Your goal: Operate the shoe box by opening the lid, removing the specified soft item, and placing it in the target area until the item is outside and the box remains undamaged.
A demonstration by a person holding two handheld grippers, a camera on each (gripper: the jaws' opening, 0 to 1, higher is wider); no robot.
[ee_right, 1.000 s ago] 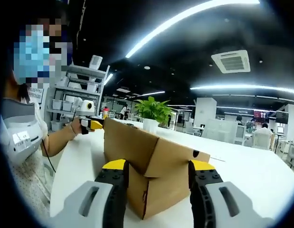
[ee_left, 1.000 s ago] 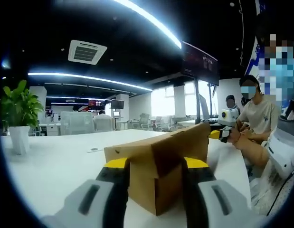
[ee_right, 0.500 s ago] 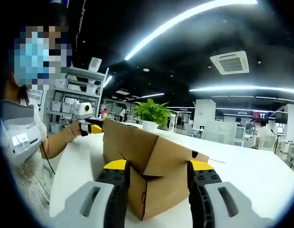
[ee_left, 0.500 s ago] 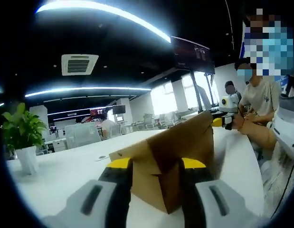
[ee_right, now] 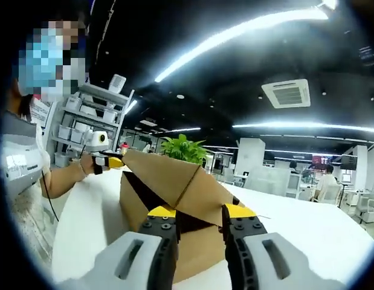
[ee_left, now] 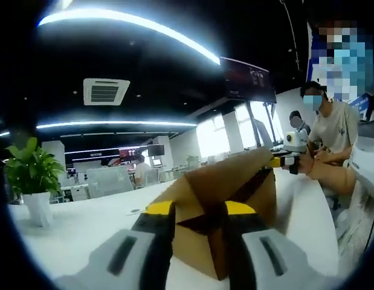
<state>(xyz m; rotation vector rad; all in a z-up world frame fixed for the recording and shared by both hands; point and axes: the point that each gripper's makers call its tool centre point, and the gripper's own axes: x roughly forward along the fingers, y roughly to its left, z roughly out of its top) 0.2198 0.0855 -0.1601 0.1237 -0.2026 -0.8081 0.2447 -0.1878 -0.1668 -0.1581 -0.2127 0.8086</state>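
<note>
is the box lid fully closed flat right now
No, in the right gripper view the lid of the cardboard box is tilted up, showing a dark gap under it.

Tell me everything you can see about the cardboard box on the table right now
The cardboard box is plain brown corrugated card standing on a white table. Its lid is lifted, tilting up like a tent with a dark gap beneath. The left gripper pinches one end of the lid, the right gripper the opposite end. Its contents are hidden.

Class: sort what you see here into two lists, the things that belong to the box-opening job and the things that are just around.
Job: box with its lid; left tool; right tool.

Around: table; potted plant; shelves; ceiling vent; a seated person.
</note>
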